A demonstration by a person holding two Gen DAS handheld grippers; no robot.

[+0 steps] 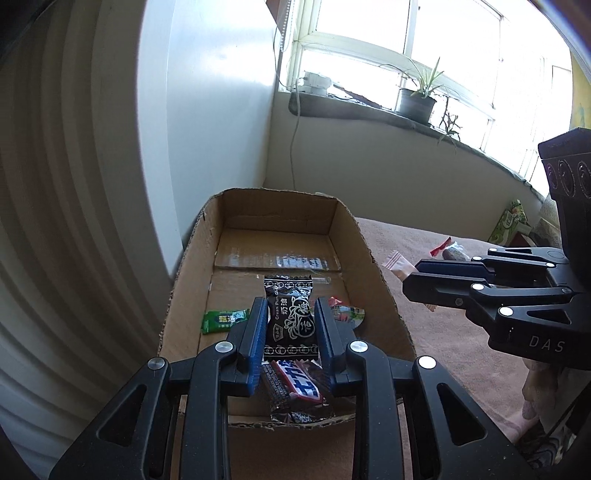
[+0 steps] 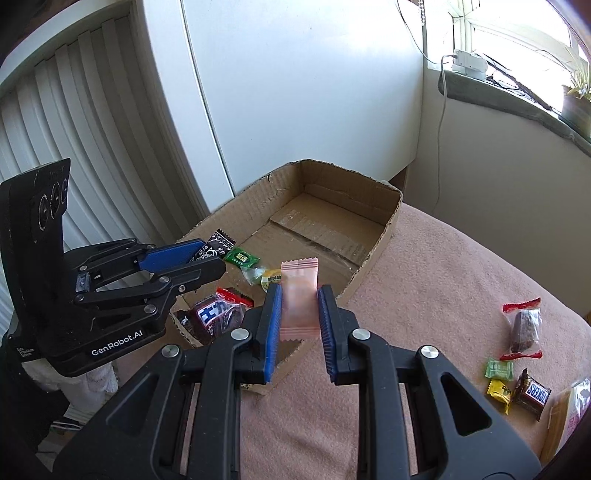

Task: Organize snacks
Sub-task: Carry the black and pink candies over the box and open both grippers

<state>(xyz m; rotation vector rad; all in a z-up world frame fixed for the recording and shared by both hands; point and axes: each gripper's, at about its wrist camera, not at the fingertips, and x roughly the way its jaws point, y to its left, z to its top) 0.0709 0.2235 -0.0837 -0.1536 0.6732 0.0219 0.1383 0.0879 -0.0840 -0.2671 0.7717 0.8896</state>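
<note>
At the far left a white slatted blind [image 2: 44, 122] runs beside a white wall panel [image 2: 295, 85]. Next comes the left gripper [image 1: 290, 319], closed on a black candy packet [image 1: 291, 319] printed "Cream Plum", held above the open cardboard box [image 1: 184, 280]. The gripper body reads "GenRobot.AI" in the right wrist view. On the box floor lie a small green sachet [image 1: 224, 319], a dark Snickers bar [image 1: 295, 387] with blue-and-white lettering, and a red-and-green wrapper [image 1: 345, 314] whose print is too small to read. Clear tape [image 1: 295, 263] crosses the box's bottom flaps.

The box sits on a pink cloth surface [image 2: 424, 280]. Over the box's near-right corner, the right gripper [image 2: 298, 295] grips a pale pink packet [image 2: 299, 295] between its blue pads [image 2: 274, 325]; the packet's print is blurred. "DAS" shows on that gripper's side in the left wrist view.

Farther right on the cloth lie a clear packet with red ends [image 2: 524, 325] holding something brown, a light green candy [image 2: 499, 369], a yellow candy [image 2: 499, 392] and a mini bar marked "SNICKERS" [image 2: 533, 394], the last 3 close together. Behind, a grey windowsill [image 1: 369, 110] carries a white device [image 1: 314, 83] with a hanging cable and 1 potted plant [image 1: 419, 96] before a bright window [image 1: 406, 33].
</note>
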